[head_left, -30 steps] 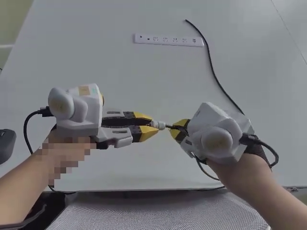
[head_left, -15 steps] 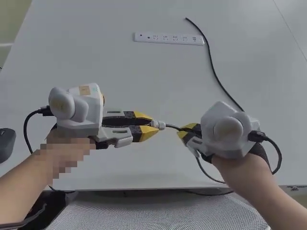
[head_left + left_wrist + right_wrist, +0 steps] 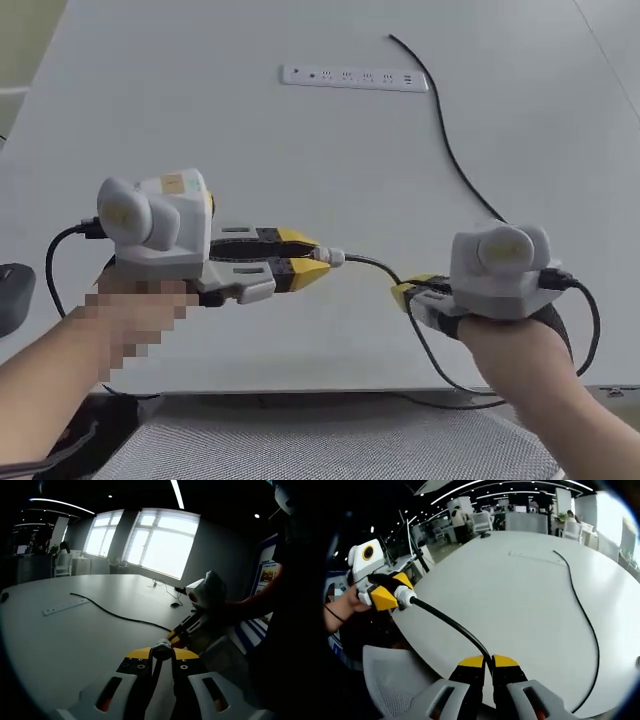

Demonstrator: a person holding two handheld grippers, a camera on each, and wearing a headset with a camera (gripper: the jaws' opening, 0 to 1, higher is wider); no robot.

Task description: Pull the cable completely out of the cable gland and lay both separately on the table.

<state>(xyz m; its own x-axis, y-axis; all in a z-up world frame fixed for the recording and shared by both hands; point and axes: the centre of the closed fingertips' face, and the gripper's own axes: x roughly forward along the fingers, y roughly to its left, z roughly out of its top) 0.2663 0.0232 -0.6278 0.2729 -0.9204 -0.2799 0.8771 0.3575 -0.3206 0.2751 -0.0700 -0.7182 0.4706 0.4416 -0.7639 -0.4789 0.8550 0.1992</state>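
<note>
A small white cable gland is held over the table's front part, with my left gripper shut on it. A black cable runs from the gland to my right gripper, which is shut on it a short way off to the right. In the left gripper view the gland sits between the yellow jaw tips of the left gripper. In the right gripper view the cable stretches from the right gripper to the gland, its end still inside the gland.
A white power strip lies at the far side of the grey table, and its black cord trails toward the right front. A dark object sits at the left edge. A mesh chair seat lies below the table's front edge.
My right gripper has moved right and away from the left one, drawing a longer stretch of cable out of the gland. The left gripper has stayed put.
</note>
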